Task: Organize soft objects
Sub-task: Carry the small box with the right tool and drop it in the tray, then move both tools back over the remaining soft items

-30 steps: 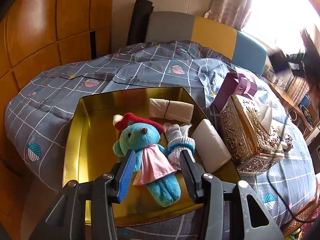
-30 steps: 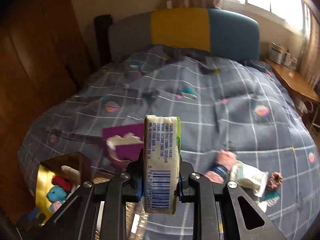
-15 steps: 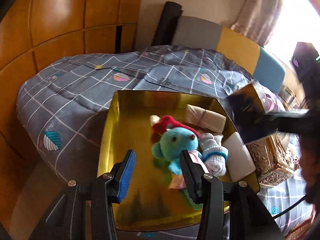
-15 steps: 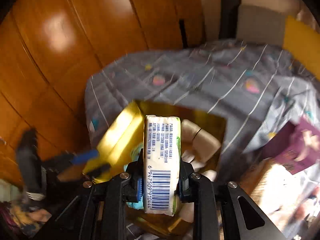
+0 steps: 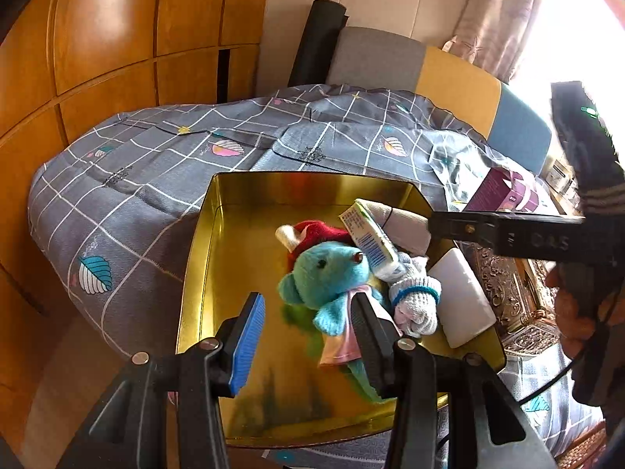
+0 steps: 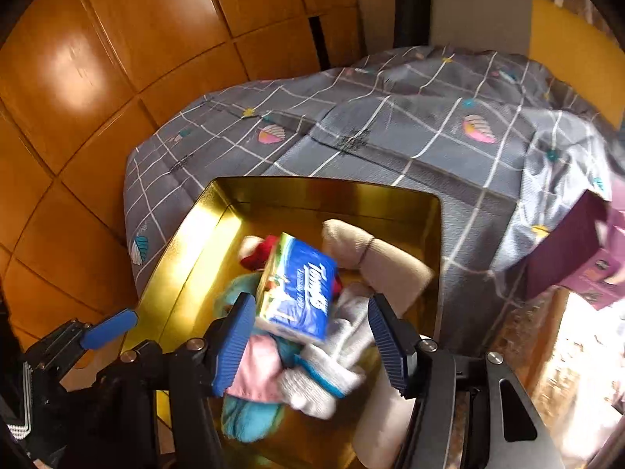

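Gold tray (image 5: 203,265) mid-frame already holds teddy (image 5: 326,279), socks (image 5: 414,297), rolled cloth (image 6: 375,262), white pad (image 5: 463,299); tissue pack (image 6: 299,287) lies loose atop teddy between spread right gripper (image 6: 308,342) jaws, left gripper (image 5: 308,336) open, empty, purple box (image 5: 504,191) outside at right

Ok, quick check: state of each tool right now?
Left tool: open, holding nothing, above the gold metal tray.
Right tool: open, blue tissue packet released between its fingers.
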The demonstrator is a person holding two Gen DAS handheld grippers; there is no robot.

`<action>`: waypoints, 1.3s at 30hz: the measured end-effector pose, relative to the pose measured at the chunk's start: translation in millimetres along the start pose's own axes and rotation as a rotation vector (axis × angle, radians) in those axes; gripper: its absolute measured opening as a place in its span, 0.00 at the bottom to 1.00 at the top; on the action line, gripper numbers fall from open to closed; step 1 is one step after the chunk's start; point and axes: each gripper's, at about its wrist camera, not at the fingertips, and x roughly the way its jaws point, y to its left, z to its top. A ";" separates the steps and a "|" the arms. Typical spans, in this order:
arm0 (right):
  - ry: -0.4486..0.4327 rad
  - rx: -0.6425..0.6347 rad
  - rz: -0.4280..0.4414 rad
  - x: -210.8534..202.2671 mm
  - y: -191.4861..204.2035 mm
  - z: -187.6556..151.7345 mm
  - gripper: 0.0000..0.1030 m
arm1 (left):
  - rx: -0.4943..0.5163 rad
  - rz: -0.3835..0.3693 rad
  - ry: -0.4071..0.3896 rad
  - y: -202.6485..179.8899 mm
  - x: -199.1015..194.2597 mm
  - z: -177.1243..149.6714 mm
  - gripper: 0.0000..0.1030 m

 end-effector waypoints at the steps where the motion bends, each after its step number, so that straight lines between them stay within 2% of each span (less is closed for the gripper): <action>1: -0.012 -0.005 -0.020 -5.5 0.0 -2.7 0.65 | 0.004 0.000 -0.006 -1.5 -1.7 0.3 0.45; 4: -0.067 -0.025 -0.069 -26.9 1.9 -12.4 0.69 | 0.015 -0.003 -0.018 -6.6 -6.4 1.5 0.45; 7: -0.131 -0.041 -0.114 -49.5 2.5 -23.7 0.79 | 0.028 -0.002 -0.020 -12.9 -8.9 1.2 0.45; 13: -0.204 -0.065 -0.175 -82.5 -2.2 -40.2 0.83 | 0.056 -0.004 -0.016 -24.8 -11.7 -1.6 0.45; 21: -0.291 -0.023 -0.233 -120.7 -24.5 -59.6 0.89 | 0.117 -0.009 -0.028 -45.3 -18.5 -5.0 0.46; 29: -0.351 0.102 -0.315 -160.3 -76.0 -78.3 0.91 | 0.178 -0.029 -0.038 -66.2 -25.4 -4.6 0.46; 39: -0.372 0.296 -0.490 -206.4 -169.6 -118.3 0.91 | 0.269 -0.071 -0.053 -101.9 -33.2 0.2 0.46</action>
